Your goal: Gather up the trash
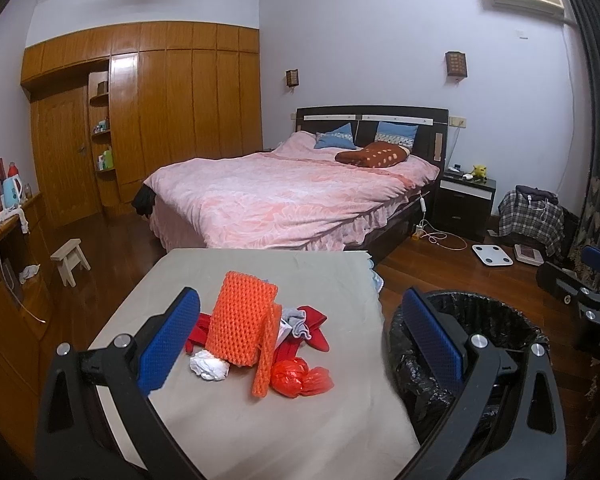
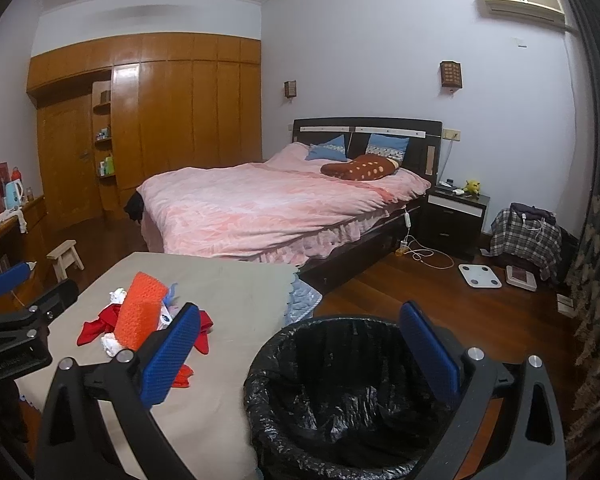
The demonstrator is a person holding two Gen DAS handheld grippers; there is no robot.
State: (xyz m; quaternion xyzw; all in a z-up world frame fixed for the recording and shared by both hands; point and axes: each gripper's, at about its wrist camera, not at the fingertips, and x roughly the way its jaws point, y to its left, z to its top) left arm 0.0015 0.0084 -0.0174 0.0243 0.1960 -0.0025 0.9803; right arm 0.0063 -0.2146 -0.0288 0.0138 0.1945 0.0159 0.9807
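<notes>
A pile of trash lies on a beige-covered table (image 1: 260,420): an orange foam net (image 1: 240,320), a crumpled white tissue (image 1: 209,366), a knotted red plastic bag (image 1: 300,378), red scraps (image 1: 316,326) and a grey scrap (image 1: 296,322). A bin with a black liner (image 2: 340,392) stands at the table's right side. My left gripper (image 1: 300,344) is open and empty, hovering just before the pile. My right gripper (image 2: 300,356) is open and empty above the bin's rim. The pile also shows in the right wrist view (image 2: 140,316).
A bed with a pink cover (image 1: 284,192) stands behind the table. A small wooden stool (image 1: 70,260) is on the floor at left, beside a wooden sideboard (image 1: 4,280). A nightstand (image 1: 464,204), a scale (image 1: 492,255) and a plaid-covered heap (image 1: 530,216) are at right.
</notes>
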